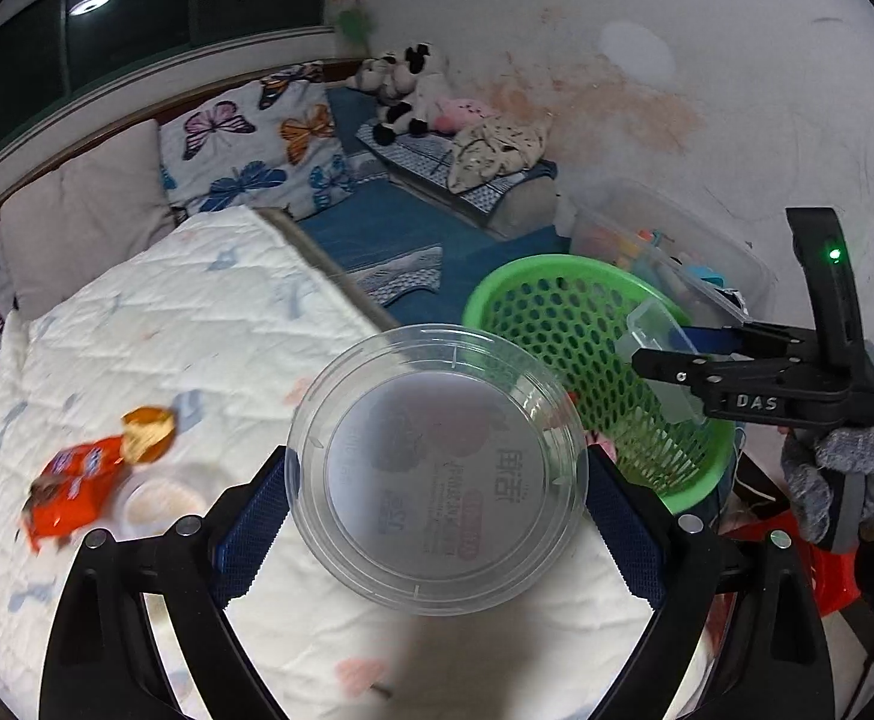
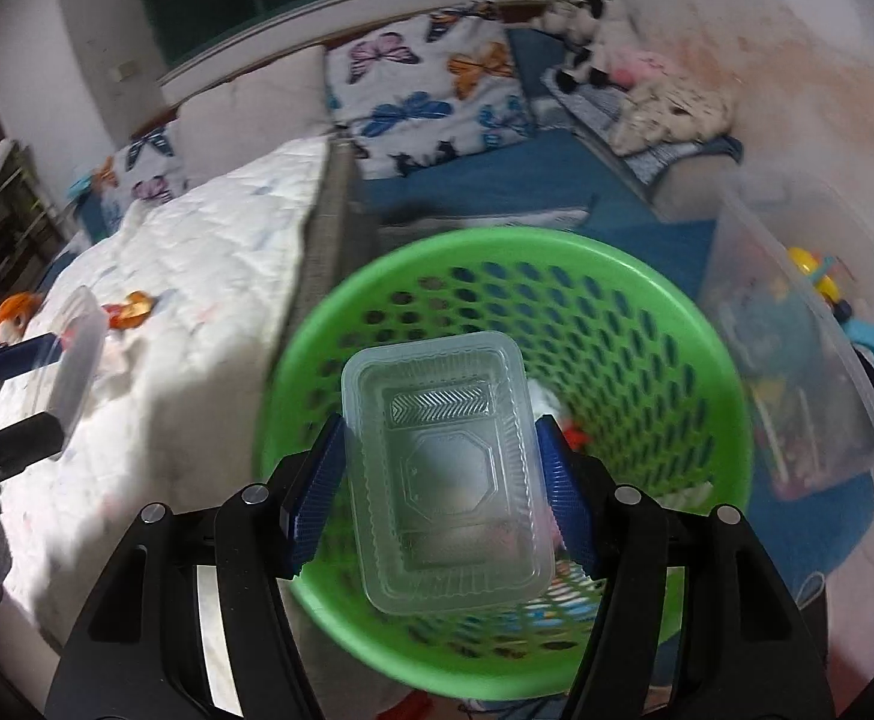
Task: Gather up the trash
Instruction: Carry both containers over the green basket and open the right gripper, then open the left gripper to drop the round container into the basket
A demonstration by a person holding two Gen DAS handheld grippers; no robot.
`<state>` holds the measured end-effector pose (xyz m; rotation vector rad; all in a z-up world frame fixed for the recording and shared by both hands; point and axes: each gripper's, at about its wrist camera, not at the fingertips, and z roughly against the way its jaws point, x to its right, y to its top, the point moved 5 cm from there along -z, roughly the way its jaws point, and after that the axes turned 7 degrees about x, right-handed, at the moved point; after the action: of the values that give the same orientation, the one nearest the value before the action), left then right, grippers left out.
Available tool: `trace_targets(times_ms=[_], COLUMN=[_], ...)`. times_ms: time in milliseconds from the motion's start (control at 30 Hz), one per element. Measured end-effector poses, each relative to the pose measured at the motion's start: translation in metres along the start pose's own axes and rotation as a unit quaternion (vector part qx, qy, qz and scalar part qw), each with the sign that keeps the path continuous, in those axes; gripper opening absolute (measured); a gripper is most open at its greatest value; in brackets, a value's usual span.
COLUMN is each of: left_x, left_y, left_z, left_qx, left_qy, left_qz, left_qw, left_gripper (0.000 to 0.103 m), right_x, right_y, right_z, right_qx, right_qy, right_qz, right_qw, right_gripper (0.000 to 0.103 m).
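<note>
Bedding fills the left wrist view: a white quilt (image 1: 155, 324) runs from the left edge to bottom centre, with butterfly pillows (image 1: 257, 144) upper left. At bottom centre the left gripper (image 1: 437, 510) clamps a round clear tub (image 1: 437, 468) by its sides, its printed base toward the lens, probably lifted for carrying to the green basket (image 1: 563, 324) at centre right. An orange wrapper (image 1: 77, 474) and a small white cup (image 1: 161, 504) lie on the quilt at lower left, seemingly uncollected; blur hides their details. The right gripper (image 1: 659, 360) reaches over the basket from the right edge.

Blue floor mat and blurred pillows back the right wrist view. At bottom centre the right gripper (image 2: 437, 480) grips a rectangular clear tray (image 2: 449, 480) by its long sides directly over the basket (image 2: 707, 390), likely ready to drop. Trash inside the basket is mostly hidden behind the tray. A clear storage bin (image 2: 797, 360) at right is smeared, contents unreadable.
</note>
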<state>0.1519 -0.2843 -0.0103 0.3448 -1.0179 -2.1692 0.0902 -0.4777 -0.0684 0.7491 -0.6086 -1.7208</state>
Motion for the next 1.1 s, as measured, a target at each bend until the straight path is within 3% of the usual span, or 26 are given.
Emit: trace_targets(times_ms=[167,767,1100], left_x=[0.021,0.078,0.075], left_y=[0.012,0.027,0.019], left_z=[-0.023,-0.091,-0.085], left_qx=[-0.009,-0.040,-0.035], left_qy=[-0.009,-0.042,-0.054], left_qz=[-0.013,-0.025,-0.003], left_qw=[0.9998,0.9980,0.9979], left_gripper=[0.090,0.090,0.092], right_x=[0.026,0.060,0.053], right_y=[-0.004,-0.005,-0.007], right_z=[-0.005,0.041,0.051], right_qx=[-0.001,0.048,0.058], right_qy=[-0.012,-0.023,-0.015], right_qz=[-0.027,-0.055,-0.061], right_qw=[1.000,0.997,0.996], right_gripper=[0.072,0.072,0.073])
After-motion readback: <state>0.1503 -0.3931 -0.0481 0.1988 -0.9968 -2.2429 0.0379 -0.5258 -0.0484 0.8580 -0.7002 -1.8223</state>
